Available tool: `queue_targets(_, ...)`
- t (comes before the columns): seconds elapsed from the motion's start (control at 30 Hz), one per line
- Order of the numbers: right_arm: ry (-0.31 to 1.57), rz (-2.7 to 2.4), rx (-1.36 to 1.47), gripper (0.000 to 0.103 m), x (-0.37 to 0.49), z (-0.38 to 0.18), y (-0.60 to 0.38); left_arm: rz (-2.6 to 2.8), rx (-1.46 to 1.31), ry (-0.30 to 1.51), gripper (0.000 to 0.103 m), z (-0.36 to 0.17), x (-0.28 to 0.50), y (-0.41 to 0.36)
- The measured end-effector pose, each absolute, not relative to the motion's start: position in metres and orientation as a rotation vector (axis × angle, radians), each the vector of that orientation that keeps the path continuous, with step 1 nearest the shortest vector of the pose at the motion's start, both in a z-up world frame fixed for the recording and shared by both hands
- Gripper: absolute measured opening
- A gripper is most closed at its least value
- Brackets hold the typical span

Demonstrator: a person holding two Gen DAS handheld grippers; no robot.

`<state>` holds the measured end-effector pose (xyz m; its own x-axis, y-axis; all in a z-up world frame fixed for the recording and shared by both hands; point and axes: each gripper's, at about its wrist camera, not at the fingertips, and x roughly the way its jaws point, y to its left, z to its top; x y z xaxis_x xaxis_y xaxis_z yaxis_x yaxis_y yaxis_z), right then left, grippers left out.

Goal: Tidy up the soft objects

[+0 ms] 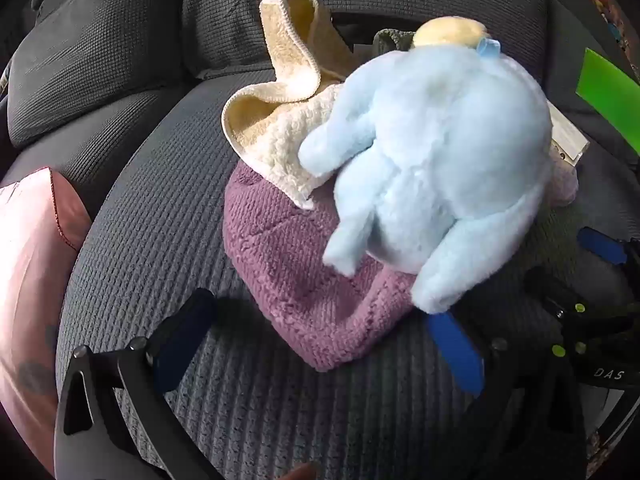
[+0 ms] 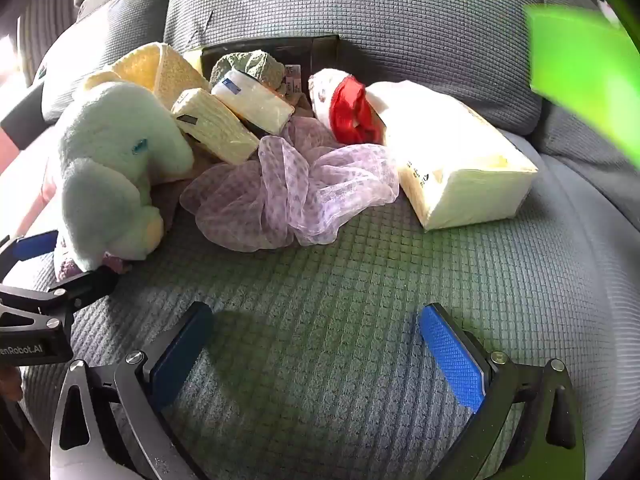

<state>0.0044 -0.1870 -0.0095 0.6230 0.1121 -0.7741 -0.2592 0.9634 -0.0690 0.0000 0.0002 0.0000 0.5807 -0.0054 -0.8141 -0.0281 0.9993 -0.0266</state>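
Both grippers, left (image 1: 320, 344) and right (image 2: 316, 352), hover with jaws apart, empty; next, a reach for the plush (image 1: 432, 176).

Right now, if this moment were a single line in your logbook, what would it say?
left gripper: open, empty, before purple knit cloth | right gripper: open, empty, over sofa seat | blue plush toy: on cloth pile | lilac mesh scarf: loose on seat

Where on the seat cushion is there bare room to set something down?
Bare cushion lies between the sheer purple scarf and the right hand-held gripper, open. Also right of the tissue pack. Crowded toward the backrest, around the blue plush.
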Motion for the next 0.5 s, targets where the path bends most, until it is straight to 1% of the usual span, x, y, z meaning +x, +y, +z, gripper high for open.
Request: queue_targets(0.5, 0.875, 0.215, -0.179, 0.103, 0.0045, -0.0095, -0.1869, 0.013, -0.030, 0.921, 0.102, 0.0100, -0.0019, 0.0035)
